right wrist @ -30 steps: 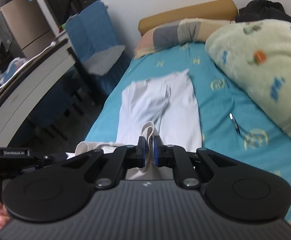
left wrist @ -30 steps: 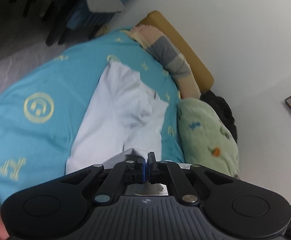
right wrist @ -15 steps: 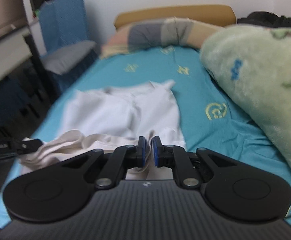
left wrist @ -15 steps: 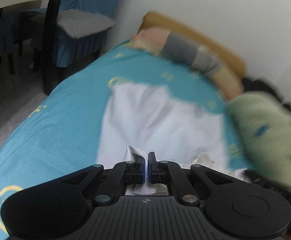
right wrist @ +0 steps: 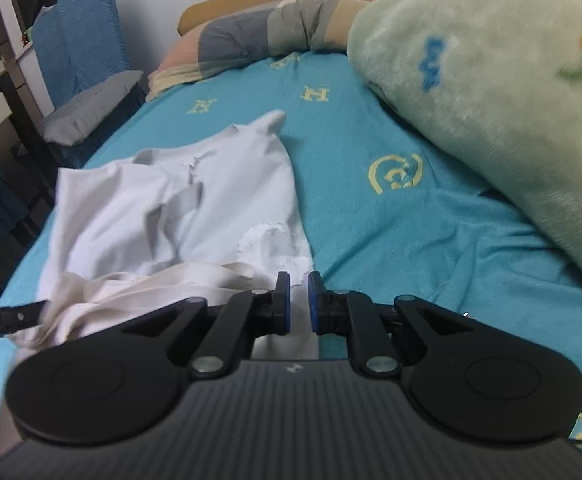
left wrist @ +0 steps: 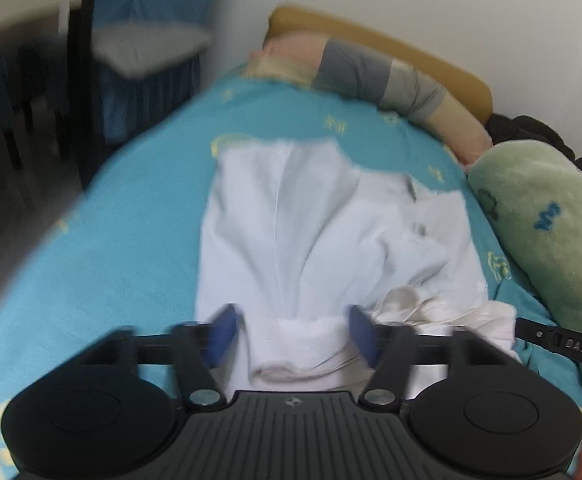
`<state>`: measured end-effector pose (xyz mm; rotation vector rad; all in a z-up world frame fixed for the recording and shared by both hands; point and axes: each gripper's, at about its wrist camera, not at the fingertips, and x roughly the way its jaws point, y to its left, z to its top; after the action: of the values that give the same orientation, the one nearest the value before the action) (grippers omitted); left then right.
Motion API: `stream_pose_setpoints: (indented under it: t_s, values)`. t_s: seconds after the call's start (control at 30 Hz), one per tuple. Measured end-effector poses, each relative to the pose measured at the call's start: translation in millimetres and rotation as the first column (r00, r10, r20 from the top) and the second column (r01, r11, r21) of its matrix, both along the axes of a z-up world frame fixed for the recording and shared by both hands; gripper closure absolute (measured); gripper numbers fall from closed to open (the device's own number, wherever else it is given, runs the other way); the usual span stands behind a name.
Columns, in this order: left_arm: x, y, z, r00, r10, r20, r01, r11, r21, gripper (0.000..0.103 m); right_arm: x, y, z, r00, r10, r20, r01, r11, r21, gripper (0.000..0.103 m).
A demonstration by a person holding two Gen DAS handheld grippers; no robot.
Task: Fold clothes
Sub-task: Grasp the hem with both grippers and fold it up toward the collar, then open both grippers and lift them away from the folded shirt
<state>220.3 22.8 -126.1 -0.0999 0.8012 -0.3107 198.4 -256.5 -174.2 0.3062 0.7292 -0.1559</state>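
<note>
Since the white cotton trousers [left wrist: 315, 236] lie folded over on the turquoise bedspread [left wrist: 131, 248], their near edge should be left undragged: the left tongs [left wrist: 291, 330] have just opened wide, while the right tongs [right wrist: 299, 302], narrowly parted, are best released fully.

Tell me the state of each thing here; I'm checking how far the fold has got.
Left claw: open, jaws just opened, white fabric between them, not pressed.
Right claw: narrowly open, garment edge below the gap.
White garment: folded over, rumpled, flat on the bed.
Bed: covered by a teal sheet.
Green blanket: bunched beside the garment.
</note>
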Motion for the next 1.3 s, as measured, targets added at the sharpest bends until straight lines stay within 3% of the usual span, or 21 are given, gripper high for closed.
stream_pose_setpoints:
  t_s: [0.03,0.07,0.1,0.17,0.4,0.63,0.9,1.1,1.3]
  values:
    - [-9,-1,11,1.0,-0.011,0.026,0.011,1.0,0.012,0.025,-4,2,7,1.0,0.008,0.001,-0.008,1.0,0.008,0.085]
    - [-18,-2,22,0.999,-0.022,0.047,0.021,1.0,0.023,0.022,-11,5,15,1.0,0.021,0.009,-0.021,1.0,0.02,0.065]
    - [-27,-3,32,0.998,-0.034,0.056,0.033,0.999,0.026,0.022,-18,8,23,0.999,0.034,0.018,-0.035,0.999,0.033,0.039]
    - [-48,-2,52,0.996,-0.05,0.077,0.049,0.999,0.02,0.02,-34,16,41,0.997,0.056,0.047,-0.059,0.997,0.046,0.024]
    - [-121,6,109,0.979,-0.077,0.191,0.071,0.997,0.036,0.007,-98,48,104,0.986,0.096,0.138,-0.093,0.995,-0.026,0.024]
    - [-180,13,140,0.962,-0.104,0.252,0.1,0.995,0.028,0.004,-151,70,145,0.973,0.105,0.204,-0.093,0.993,-0.068,0.024]
    - [-216,14,176,0.951,-0.089,0.295,0.077,0.996,0.052,0.004,-181,84,185,0.959,0.129,0.254,-0.106,0.989,-0.101,0.024]
    - [-217,17,172,0.955,-0.057,0.291,0.048,0.998,0.037,0.003,-183,90,176,0.963,0.13,0.234,-0.112,0.99,-0.089,0.024]
    - [-201,20,142,0.982,-0.027,0.188,0.031,0.999,-0.019,0.004,-177,84,146,0.973,0.091,0.212,-0.078,0.995,-0.066,0.024]
